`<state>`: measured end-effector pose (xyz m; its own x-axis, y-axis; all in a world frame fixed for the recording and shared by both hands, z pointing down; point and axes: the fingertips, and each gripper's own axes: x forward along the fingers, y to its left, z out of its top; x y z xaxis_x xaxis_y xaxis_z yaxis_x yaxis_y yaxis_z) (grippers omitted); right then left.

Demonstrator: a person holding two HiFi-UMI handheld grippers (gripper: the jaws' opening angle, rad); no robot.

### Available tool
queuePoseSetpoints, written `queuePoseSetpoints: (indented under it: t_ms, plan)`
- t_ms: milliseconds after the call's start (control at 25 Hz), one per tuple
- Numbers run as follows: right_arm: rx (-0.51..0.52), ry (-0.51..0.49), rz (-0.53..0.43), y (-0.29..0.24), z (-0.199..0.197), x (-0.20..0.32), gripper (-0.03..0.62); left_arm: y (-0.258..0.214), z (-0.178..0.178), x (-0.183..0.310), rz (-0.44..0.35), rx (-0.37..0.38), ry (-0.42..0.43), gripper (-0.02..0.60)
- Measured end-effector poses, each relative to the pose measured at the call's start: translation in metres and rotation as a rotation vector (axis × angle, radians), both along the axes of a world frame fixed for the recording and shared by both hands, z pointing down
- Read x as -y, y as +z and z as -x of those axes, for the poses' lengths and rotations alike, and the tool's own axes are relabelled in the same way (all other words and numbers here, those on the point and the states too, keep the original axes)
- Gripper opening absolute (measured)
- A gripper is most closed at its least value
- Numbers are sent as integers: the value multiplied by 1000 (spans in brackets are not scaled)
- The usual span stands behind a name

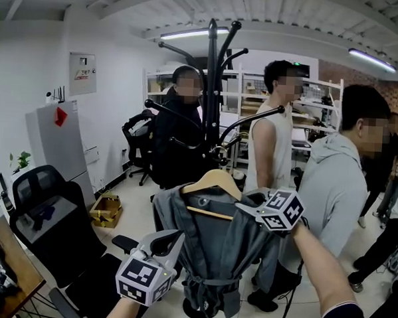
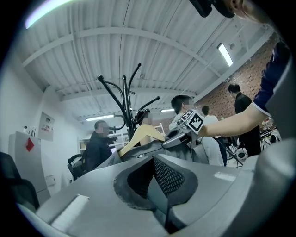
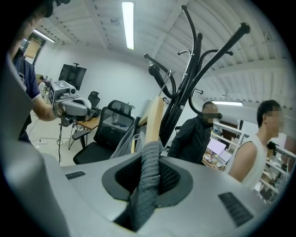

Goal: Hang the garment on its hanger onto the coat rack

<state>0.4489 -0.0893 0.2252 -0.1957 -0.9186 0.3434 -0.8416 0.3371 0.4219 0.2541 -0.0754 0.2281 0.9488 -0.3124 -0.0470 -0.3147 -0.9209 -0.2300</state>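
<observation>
Our right gripper [image 3: 148, 172] had its jaws drawn narrow on a fold of the grey garment [image 3: 146, 187]. The cloth ran straight up between the pads to the end of the wooden hanger [image 3: 155, 115] just beyond. Our left gripper [image 2: 155, 181] stood with its jaws apart and nothing between them, lower down and near the garment's other side without touching it.

From the head view the garment [image 1: 214, 255] hung full length on its hanger [image 1: 211, 182], directly in front of the black coat rack [image 1: 210, 89] and level with its lower arms. We could not tell whether the small metal hook was over an arm or only beside one.

We judged the step to be seating that hook. Since we gripped cloth and not wood, the hanger could tip or slide inside the shoulders. We thought it best to raise it slowly and level, bring the left gripper under the far shoulder to steady it, and let the hook settle over an arm before easing the grip. People [image 1: 273, 132] stood close behind the rack, so a short, upward move seemed safer than a swing.
</observation>
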Motion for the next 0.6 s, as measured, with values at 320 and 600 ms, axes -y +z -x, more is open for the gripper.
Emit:
queuePoseSetpoints:
  t_ms: [320, 600]
  plan:
    - [23, -17, 50, 25, -3, 25, 71, 23, -7, 16, 66, 15, -6, 6]
    - [29, 20, 50, 41, -13, 28, 77, 29, -7, 19, 80, 21, -4, 6]
